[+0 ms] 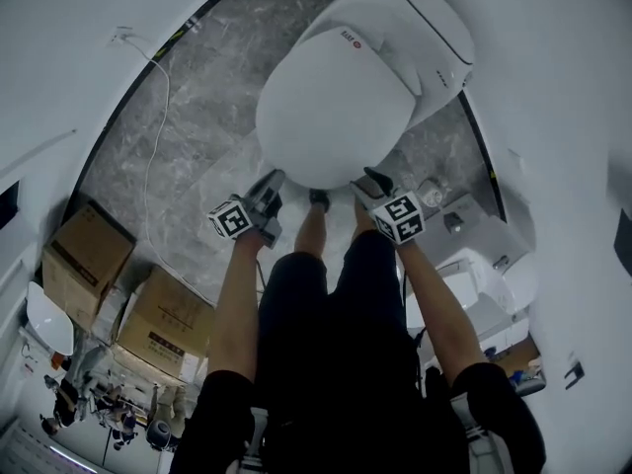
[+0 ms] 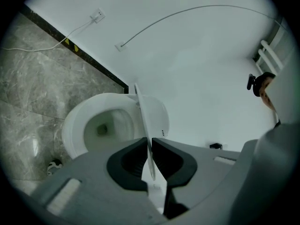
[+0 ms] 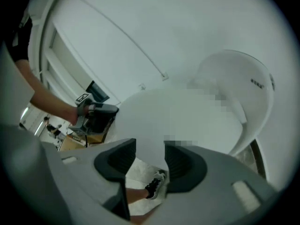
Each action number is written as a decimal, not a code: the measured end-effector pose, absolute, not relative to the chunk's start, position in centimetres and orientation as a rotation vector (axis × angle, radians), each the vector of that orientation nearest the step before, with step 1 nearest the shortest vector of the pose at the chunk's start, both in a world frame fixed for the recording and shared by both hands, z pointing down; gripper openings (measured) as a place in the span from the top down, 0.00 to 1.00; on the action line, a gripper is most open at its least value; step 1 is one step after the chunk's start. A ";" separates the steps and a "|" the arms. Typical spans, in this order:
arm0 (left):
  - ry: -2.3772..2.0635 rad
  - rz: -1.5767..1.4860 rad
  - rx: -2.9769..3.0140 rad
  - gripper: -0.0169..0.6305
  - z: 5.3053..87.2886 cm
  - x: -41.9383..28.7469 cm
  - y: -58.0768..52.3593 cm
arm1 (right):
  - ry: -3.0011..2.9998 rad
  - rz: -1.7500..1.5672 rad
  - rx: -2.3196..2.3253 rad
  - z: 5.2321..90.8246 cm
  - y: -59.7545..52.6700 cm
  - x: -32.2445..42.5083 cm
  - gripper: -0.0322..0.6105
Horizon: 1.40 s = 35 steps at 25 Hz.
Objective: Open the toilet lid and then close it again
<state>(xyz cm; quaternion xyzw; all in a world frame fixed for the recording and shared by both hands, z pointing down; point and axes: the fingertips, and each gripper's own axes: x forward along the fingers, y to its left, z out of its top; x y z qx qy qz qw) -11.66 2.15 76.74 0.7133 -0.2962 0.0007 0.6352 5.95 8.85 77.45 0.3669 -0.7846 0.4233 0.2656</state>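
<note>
A white toilet stands at the top of the head view, its lid [image 1: 331, 107] lifted partway off the bowl. My left gripper [image 1: 269, 191] holds the lid's front edge on the left. In the left gripper view the lid [image 2: 152, 121] shows edge-on as a thin blade, and the left gripper [image 2: 149, 144] is shut on it. The open bowl [image 2: 101, 125] lies beyond. My right gripper [image 1: 373, 181] is at the lid's front edge on the right. In the right gripper view its jaws [image 3: 150, 151] stand apart, with the broad lid [image 3: 187, 121] hanging into the gap.
Two cardboard boxes [image 1: 84, 255] [image 1: 163, 319] sit on the marble floor at left, and a white cable [image 1: 158, 117] runs along the wall. Another white fixture [image 1: 484, 275] stands at right. The person's legs and a shoe [image 1: 319, 200] are just below the lid.
</note>
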 end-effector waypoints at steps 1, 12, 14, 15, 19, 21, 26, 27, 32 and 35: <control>-0.667 0.002 1.642 0.92 75.8 -11.2 1.8 | -2.146 1.083 0.945 76.4 8.7 5.0 0.64; -0.647 -0.068 1.645 0.92 70.6 -8.3 0.8 | -2.212 0.948 0.839 69.5 6.8 1.3 0.64; -0.643 -0.089 1.621 0.92 69.7 -7.6 0.5 | -2.206 0.924 0.824 69.0 6.6 1.4 0.64; -0.641 -0.095 1.624 0.92 69.3 -7.2 0.3 | -2.202 0.899 0.810 68.7 6.6 1.4 0.64; -0.639 -0.088 1.625 0.92 67.9 -6.1 -0.1 | -2.181 0.780 0.753 67.5 6.4 1.2 0.64; -0.637 -0.082 1.650 0.92 67.3 -5.7 -0.5 | -2.179 0.734 0.733 66.8 6.0 0.9 0.64; -0.634 -0.091 1.680 0.92 65.3 -4.0 -1.7 | -2.131 0.616 0.740 65.9 4.8 0.6 0.64; -0.632 -0.101 1.681 0.92 64.7 -3.5 -1.9 | -2.111 0.590 0.757 65.8 4.5 0.9 0.64; -0.618 -0.131 1.693 0.92 62.0 -1.2 -3.0 | -2.083 0.539 0.813 64.3 2.9 3.0 0.73; -0.624 -0.130 1.711 0.92 61.0 -0.2 -3.6 | -2.116 0.557 0.801 63.2 2.3 4.1 0.74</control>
